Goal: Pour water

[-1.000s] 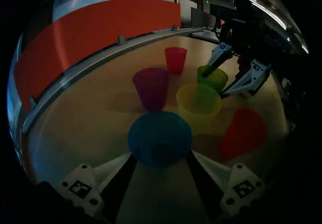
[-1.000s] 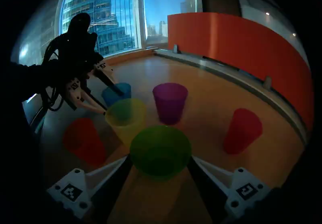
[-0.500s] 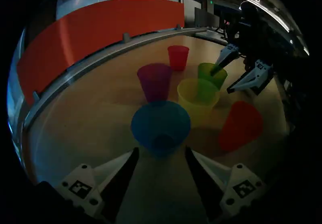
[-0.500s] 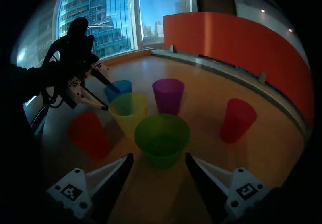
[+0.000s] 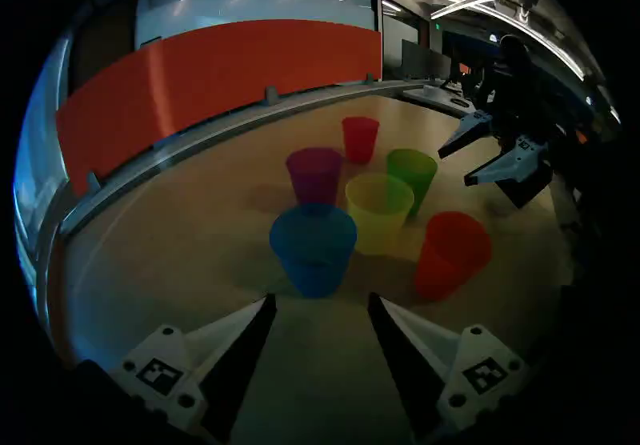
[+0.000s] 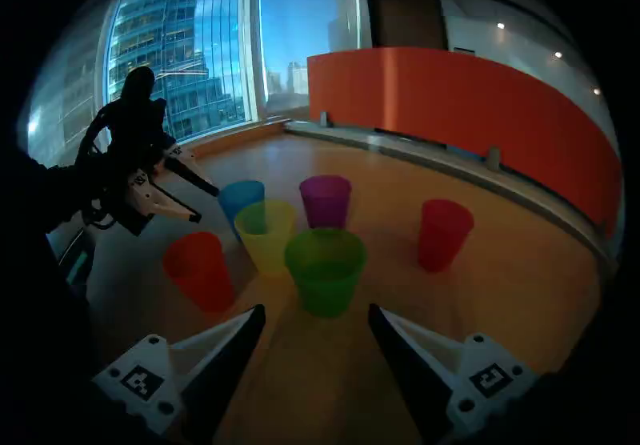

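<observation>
Currently no pour underway: left gripper and right gripper wide, empty; blue cup, green cup stand ungripped; fill unclear.

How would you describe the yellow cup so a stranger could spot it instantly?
On the wooden table beside the long orange wall panel stands a cluster of six cups. The yellow cup sits in its middle, between the blue cup and the green cup; it is the only yellow one.
</observation>
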The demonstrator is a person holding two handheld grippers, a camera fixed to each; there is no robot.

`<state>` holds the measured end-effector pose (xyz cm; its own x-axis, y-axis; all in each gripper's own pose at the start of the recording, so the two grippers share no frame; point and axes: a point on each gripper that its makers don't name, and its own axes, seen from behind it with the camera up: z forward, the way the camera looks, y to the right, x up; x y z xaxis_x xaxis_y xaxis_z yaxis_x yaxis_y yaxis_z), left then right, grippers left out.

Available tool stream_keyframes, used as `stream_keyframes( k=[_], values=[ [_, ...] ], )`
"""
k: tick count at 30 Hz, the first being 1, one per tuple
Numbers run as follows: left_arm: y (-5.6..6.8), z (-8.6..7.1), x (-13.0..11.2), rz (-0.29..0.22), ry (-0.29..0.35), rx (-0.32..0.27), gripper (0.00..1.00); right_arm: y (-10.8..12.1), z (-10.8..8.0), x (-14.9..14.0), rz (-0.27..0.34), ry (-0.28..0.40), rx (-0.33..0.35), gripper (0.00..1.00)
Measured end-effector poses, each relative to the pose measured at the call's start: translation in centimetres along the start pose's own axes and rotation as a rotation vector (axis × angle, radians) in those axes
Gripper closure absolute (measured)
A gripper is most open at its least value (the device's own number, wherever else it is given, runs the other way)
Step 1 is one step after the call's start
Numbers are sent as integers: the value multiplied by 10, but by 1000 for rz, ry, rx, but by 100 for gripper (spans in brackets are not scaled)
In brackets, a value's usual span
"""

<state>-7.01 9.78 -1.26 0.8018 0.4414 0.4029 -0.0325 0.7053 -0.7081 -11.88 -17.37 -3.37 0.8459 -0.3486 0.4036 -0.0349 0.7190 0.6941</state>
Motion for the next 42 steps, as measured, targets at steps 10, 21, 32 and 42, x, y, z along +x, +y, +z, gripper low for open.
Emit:
stream_keyframes(
  k=[10,21,32,42],
  values=[
    [-11,-25,18,-82,142,103,15,7,-25,21,42,122,-95,0],
    [-26,-46,34,-141,271,215,15,21,-47,46,50,239,-222,0],
    [-40,-72,49,-188,385,358,15,59,-71,61,103,365,-422,0],
    [-55,-95,61,-227,489,510,15,89,-101,73,142,476,-604,1]
  ],
)
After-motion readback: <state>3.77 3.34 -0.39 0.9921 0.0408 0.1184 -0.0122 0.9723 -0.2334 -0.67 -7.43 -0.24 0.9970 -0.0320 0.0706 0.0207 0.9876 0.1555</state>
